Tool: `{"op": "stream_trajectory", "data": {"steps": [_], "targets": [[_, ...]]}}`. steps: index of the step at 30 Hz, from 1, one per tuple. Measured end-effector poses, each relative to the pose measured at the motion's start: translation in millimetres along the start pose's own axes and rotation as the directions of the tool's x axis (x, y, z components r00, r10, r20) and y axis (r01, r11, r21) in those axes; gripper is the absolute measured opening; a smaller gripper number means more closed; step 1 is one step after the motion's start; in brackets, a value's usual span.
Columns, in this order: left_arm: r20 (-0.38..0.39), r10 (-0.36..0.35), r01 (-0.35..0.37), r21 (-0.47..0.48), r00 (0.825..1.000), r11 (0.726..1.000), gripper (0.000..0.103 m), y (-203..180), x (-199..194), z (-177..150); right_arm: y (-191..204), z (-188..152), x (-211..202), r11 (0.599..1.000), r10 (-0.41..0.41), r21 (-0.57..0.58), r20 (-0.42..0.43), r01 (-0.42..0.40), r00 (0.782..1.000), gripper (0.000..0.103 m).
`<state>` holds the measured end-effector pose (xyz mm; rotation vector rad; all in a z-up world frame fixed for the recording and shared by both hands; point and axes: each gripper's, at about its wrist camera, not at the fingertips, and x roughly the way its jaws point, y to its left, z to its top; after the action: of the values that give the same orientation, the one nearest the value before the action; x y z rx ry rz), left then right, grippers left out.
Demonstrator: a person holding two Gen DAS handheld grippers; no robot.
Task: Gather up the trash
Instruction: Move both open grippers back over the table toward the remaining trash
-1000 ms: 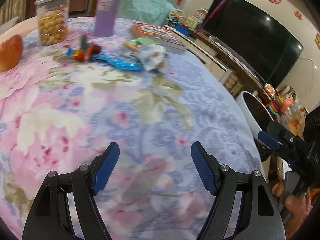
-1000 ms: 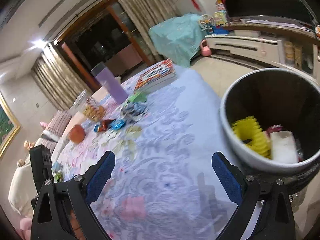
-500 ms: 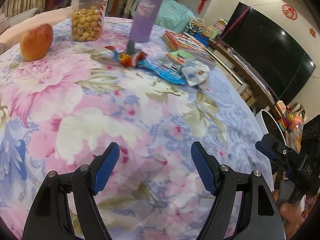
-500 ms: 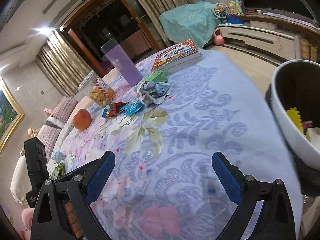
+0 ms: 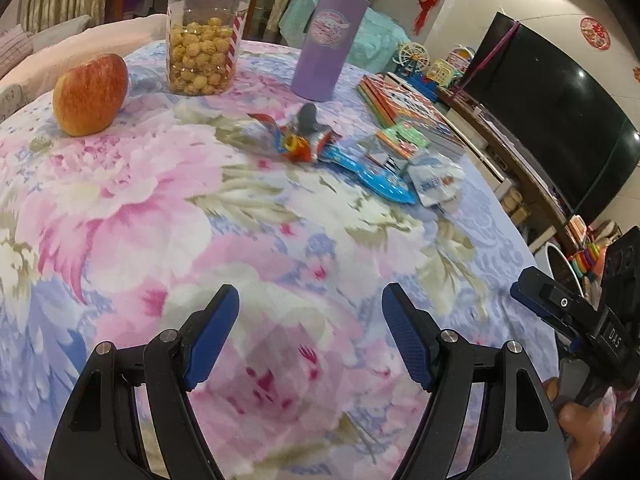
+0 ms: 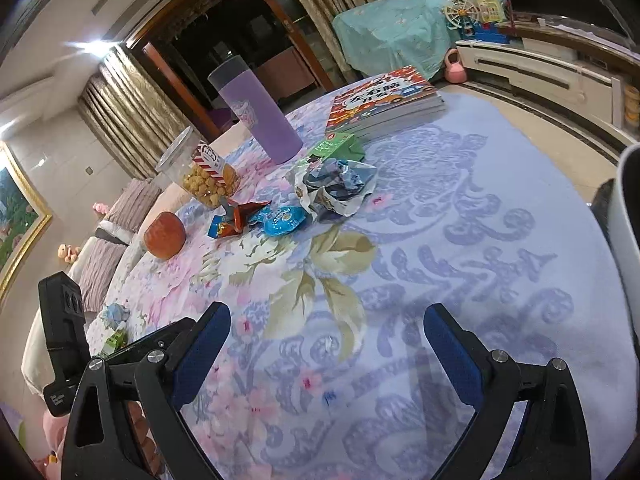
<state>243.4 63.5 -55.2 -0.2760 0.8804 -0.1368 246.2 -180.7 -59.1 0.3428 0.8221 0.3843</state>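
Note:
Several wrappers lie in a row mid-table: a red foil wrapper point(image 5: 298, 140), a blue wrapper point(image 5: 376, 178), a crumpled white bag point(image 5: 434, 178) and a green packet point(image 5: 400, 142). In the right wrist view they are the red wrapper point(image 6: 244, 218), blue wrapper point(image 6: 285, 220), crumpled bag point(image 6: 336, 186) and green packet point(image 6: 334, 146). My left gripper point(image 5: 310, 336) is open and empty, short of the trash. My right gripper point(image 6: 326, 348) is open and empty. The white bin's rim point(image 6: 628, 200) shows at the right edge.
An apple point(image 5: 91, 94), a popcorn jar point(image 5: 206, 38), a purple tumbler point(image 5: 330, 46) and a book stack point(image 5: 408, 104) stand on the floral tablecloth point(image 5: 160, 216). A TV point(image 5: 560, 120) is at the right. The right gripper point(image 5: 568, 316) shows beyond the table edge.
Both grippers have swung away from the bin towards the wrappers. The bin has slid almost out of the right wrist view. Both stay open.

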Motion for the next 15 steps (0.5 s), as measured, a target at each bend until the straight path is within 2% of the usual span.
{"op": "stream_trajectory", "data": {"steps": [15], "targets": [[0.037,0.046,-0.045,-0.027,0.998,0.999,0.076,15.6,31.8,54.8,-0.2,40.4,43.3,1.0,0.021,0.007,-0.002,-0.021,1.0,0.098]]}}
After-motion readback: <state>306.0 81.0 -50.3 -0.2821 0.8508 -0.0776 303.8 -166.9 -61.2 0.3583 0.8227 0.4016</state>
